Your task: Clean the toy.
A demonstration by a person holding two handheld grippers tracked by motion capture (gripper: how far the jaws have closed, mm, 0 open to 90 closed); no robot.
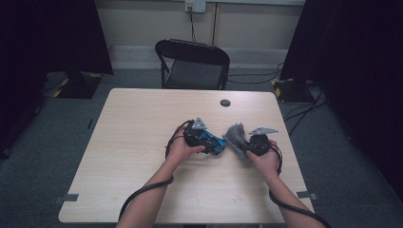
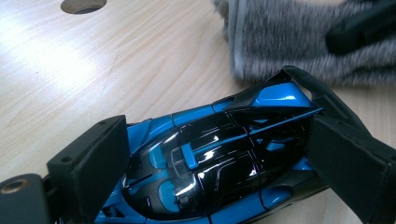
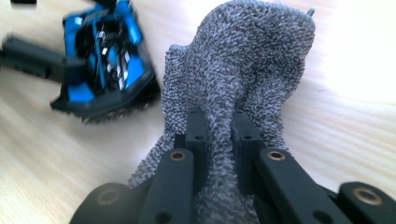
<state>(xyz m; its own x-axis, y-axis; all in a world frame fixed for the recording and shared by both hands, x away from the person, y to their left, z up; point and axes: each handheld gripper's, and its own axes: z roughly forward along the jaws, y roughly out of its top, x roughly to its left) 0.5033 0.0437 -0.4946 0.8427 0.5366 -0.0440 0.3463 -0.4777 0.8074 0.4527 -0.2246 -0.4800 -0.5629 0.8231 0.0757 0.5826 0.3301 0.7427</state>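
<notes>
Near the table's middle, the left gripper is clamping a blue toy car while the right gripper, pinching a grey cloth just right of it, is apparently bringing it in for wiping, judged not yet done.

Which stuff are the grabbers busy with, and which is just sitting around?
Busy with:
- blue and black toy car, clamped in the left gripper
- grey fuzzy cloth, pinched by the right gripper

Sitting around:
- black folding chair behind the table
- round hole in the tabletop
</notes>
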